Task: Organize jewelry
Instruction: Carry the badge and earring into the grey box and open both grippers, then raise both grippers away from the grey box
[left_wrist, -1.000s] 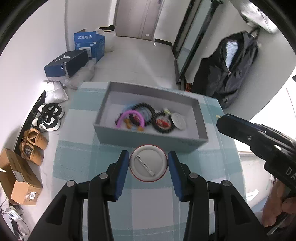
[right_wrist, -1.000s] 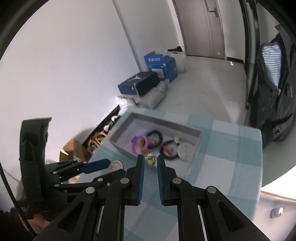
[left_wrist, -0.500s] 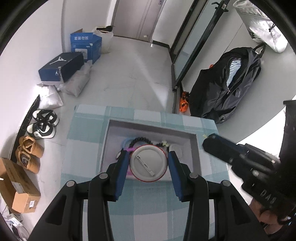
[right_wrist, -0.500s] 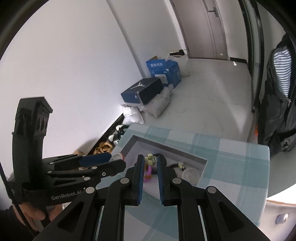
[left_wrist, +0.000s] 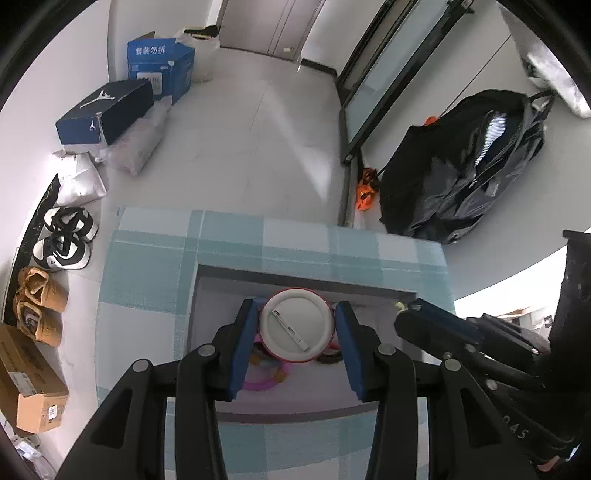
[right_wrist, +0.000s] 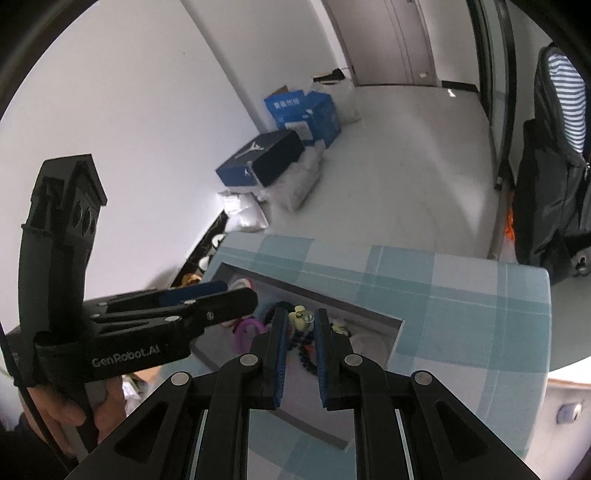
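My left gripper (left_wrist: 297, 325) is shut on a round white pin badge (left_wrist: 295, 323) with a red rim, pin side up, held above the grey tray (left_wrist: 295, 415). A pink ring (left_wrist: 260, 384) lies in the tray under it. My right gripper (right_wrist: 300, 319) is shut on a small yellow-green charm (right_wrist: 301, 318) and hovers over the same tray (right_wrist: 397, 334), above a pink ring (right_wrist: 245, 330), black bead bracelets (right_wrist: 304, 354) and another white badge (right_wrist: 369, 341). The left gripper also shows in the right wrist view (right_wrist: 236, 291).
The tray sits on a table with a teal checked cloth (left_wrist: 155, 273). On the floor are shoes (left_wrist: 64, 240), blue boxes (left_wrist: 159, 66), a cardboard box (left_wrist: 26, 380) and a black bag (left_wrist: 461, 177) by the wall.
Both grippers rose and moved forward with their loads. The badge left the cloth in front of the tray and now hangs over the tray's inside. The charm also moved over the tray.
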